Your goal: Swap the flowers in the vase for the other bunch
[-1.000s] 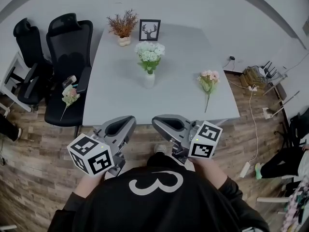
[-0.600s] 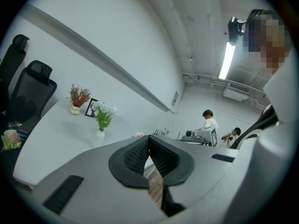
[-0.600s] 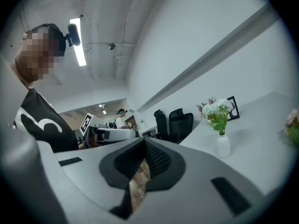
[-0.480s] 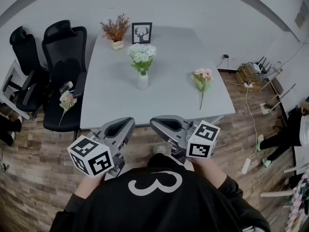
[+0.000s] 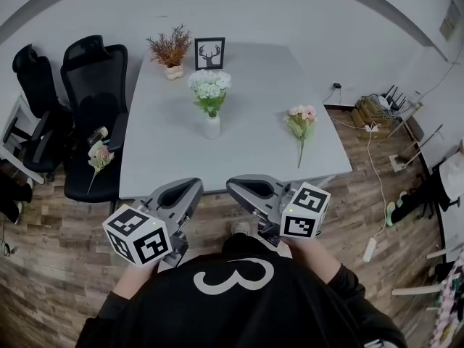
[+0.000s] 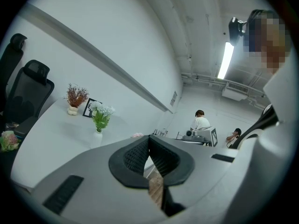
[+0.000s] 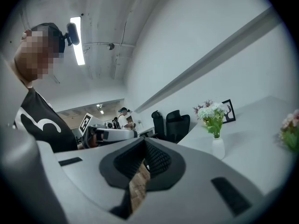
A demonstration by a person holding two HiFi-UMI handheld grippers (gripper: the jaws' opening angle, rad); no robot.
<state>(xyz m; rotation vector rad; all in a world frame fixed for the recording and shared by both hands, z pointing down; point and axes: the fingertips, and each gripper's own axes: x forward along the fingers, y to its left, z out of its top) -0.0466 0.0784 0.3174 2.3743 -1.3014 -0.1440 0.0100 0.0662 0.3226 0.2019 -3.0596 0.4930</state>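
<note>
Flowers are seen in the vase (image 5: 211, 127): a white bunch (image 5: 209, 85), held upright near the middle of the tabletop (image 5: 246, 71), stems down and blooms up. A pink bunch (image 5: 300, 125) is laid flat on the tabletop well apart to the right. Its long axis runs from the far side toward the near edge, with the blooms at the far end and the stem tip pointed at the person. Two stages are fitted by this layout: the white flowers may be due to be lifted out and the pink ones set in, or the pink ones may be out and the white ones in their place. Which it is cannot be settled. The left gripper (image 5: 187, 187) and the right gripper (image 5: 243, 185) are held level, side by side, just short of the near edge, each with its jaws pressed together and nothing between them. Another small bunch (image 5: 99, 158) is seen on a chair (image 5: 93, 78) to the left.
</note>
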